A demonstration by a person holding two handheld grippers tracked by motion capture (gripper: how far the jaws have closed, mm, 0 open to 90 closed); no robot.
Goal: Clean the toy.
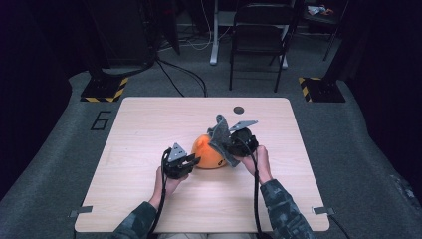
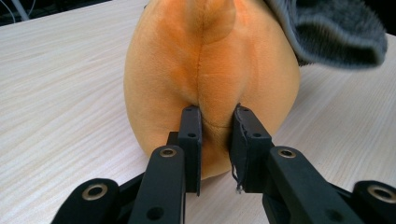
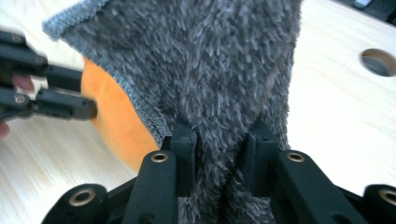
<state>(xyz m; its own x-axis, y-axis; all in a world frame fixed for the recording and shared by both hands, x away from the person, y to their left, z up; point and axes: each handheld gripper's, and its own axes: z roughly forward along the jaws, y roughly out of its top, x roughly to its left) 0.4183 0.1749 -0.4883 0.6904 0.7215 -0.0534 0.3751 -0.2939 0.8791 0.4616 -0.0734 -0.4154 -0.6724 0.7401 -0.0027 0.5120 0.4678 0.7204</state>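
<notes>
An orange plush toy (image 1: pixel 209 152) sits near the middle of the counter (image 1: pixel 149 119), a little toward the near edge. The left gripper (image 2: pixel 215 122) has its jaws pinched on a fold of the toy's fabric at the seam. The right gripper (image 3: pixel 224 135) is clamped on a grey fuzzy cloth (image 1: pixel 222 138), which drapes over the toy's right side and hides that part. A round hole (image 1: pixel 239 110) lies toward the far edge; a folding chair (image 1: pixel 261 30) stands beyond on the floor
</notes>
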